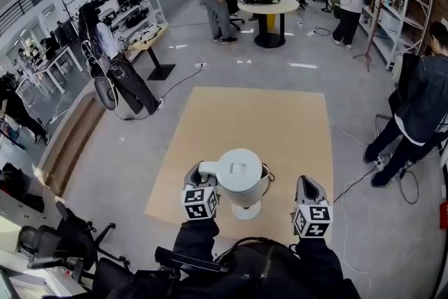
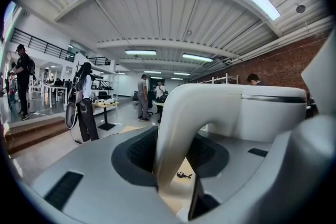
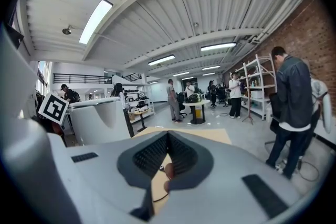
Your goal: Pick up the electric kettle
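Electric kettle [image 1: 241,177]: handle [image 2: 176,128] clamped between left gripper [image 1: 201,176] jaws.

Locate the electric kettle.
The electric kettle is lower centre in the head view, over the tan mat, its handle in the fingers of the left gripper.

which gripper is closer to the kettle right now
Left. The left gripper is closed on the handle of the electric kettle, at its left side. The right gripper sits apart to the kettle's right, jaws together on nothing.
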The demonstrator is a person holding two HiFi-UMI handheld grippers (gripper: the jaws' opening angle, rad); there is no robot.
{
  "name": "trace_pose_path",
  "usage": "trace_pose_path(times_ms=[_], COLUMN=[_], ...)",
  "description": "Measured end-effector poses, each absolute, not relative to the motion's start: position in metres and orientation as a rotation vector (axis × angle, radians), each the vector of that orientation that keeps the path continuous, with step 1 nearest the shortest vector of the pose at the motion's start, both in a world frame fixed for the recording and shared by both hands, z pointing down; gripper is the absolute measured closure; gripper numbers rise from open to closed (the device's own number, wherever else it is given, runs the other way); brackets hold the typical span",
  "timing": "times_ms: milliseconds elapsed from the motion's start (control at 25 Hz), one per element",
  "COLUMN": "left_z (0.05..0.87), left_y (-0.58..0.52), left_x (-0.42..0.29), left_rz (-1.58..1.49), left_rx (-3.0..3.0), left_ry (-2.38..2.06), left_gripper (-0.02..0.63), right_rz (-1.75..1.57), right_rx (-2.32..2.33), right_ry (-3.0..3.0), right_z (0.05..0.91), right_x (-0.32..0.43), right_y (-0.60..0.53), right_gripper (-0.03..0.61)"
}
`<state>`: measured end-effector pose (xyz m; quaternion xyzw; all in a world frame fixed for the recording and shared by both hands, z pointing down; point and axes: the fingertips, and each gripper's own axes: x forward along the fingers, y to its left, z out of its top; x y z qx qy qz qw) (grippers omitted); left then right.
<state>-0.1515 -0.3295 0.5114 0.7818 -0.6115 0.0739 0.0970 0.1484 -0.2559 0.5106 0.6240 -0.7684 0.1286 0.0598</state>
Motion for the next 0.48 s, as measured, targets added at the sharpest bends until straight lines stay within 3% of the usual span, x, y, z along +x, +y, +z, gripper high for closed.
trace_pose_path(times_ms=[480], left_z=[0.491], left_y=[-0.321], left_x=[-0.149], left_rz=[0.179], left_rx=[2.324], left_ry=[-1.82], left_gripper=[0.476], right_rz=[0.334], right_rx=[1.936], right_ry=[-2.322], right_z=[0.498], right_x=[0.157], right_y=[-0.263], right_gripper=[0.578])
